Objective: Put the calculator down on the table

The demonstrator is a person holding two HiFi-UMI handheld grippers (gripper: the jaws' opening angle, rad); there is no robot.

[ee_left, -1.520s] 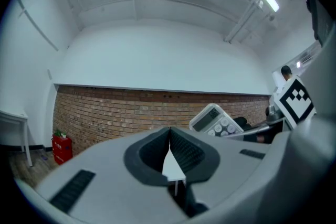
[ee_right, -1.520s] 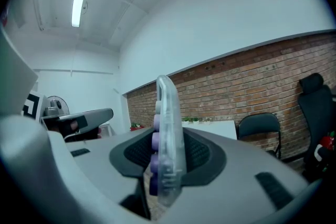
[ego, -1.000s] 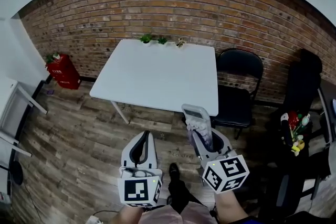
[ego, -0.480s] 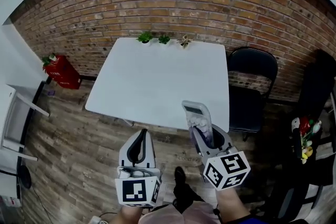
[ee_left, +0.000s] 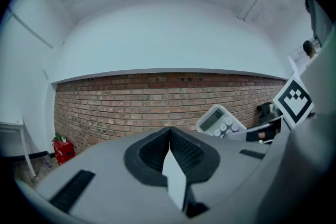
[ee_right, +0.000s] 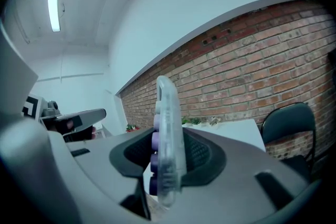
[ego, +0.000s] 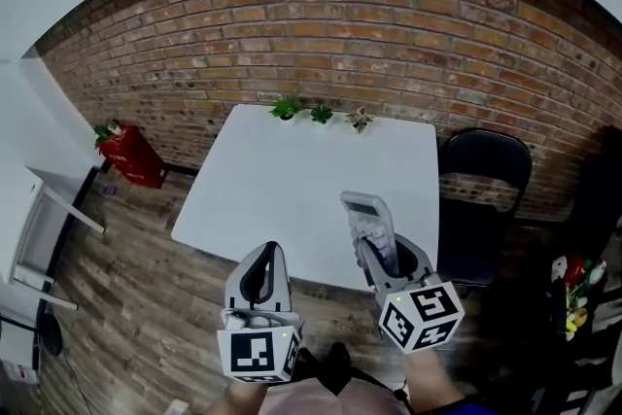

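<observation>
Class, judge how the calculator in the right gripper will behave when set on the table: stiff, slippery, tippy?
Probably stiff: the calculator juts unbent from the right gripper. Likely slick: glossy plastic casing. Held on edge, it may topple flat.

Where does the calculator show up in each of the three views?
Head view: calculator lower centre-right, held in the right tool.
Left gripper view: calculator right of centre, keys showing.
Right gripper view: calculator at centre, edge-on between the jaws.
Shared landmark: the brick wall behind.
</observation>
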